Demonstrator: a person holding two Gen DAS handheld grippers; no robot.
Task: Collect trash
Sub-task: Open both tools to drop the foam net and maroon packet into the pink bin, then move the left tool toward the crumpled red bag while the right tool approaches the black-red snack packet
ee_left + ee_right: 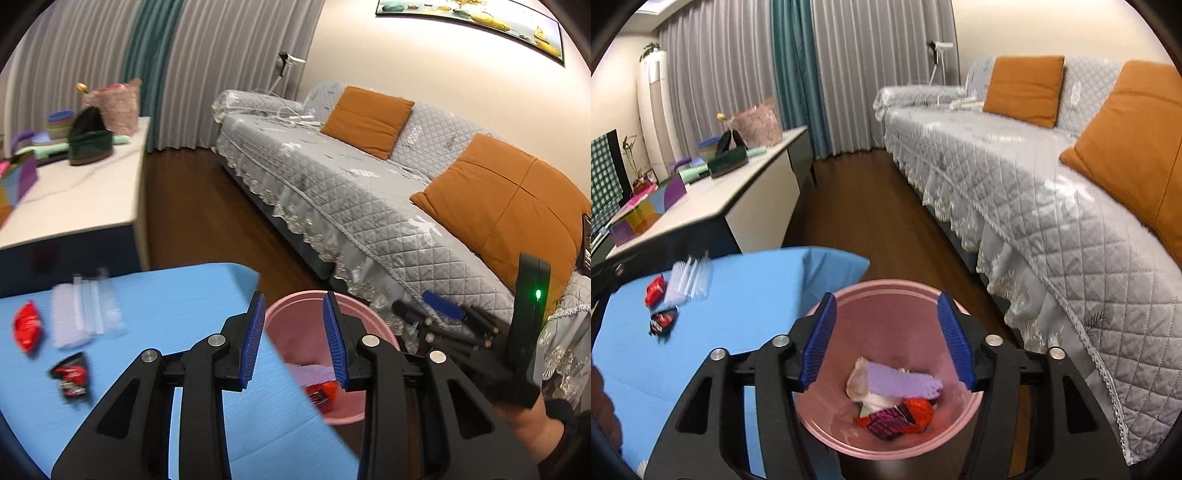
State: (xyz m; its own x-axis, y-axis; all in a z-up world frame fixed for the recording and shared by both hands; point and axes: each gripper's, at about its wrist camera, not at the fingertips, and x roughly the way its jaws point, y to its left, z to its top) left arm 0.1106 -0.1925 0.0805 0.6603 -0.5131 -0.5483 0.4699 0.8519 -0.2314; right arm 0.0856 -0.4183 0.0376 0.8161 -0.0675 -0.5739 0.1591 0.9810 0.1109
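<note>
A: Blue cloth is seen covering the counter [746, 314], with a grey-covered sofa [1034, 177] alongside. What is left on it?

B: A red wrapper [654, 291], a clear plastic pack [689, 282] and a black-and-red wrapper [663, 321] are seen there, near one another.

A: And the pink bin [886, 295]?

B: It is set on the floor beside the counter; a purple piece [905, 382] and red wrappers [916, 411] are held in it.

A: How are the tools set?

B: The right tool [886, 341] is held spread above the bin, nothing between its pads. The left tool [293, 341] is parted too, empty, at the counter's edge.

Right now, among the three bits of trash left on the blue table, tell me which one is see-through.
The clear crinkled plastic wrapper, lying farthest back. The red foil packet beside it and the black-and-red snack wrapper nearer the front are both opaque.
</note>
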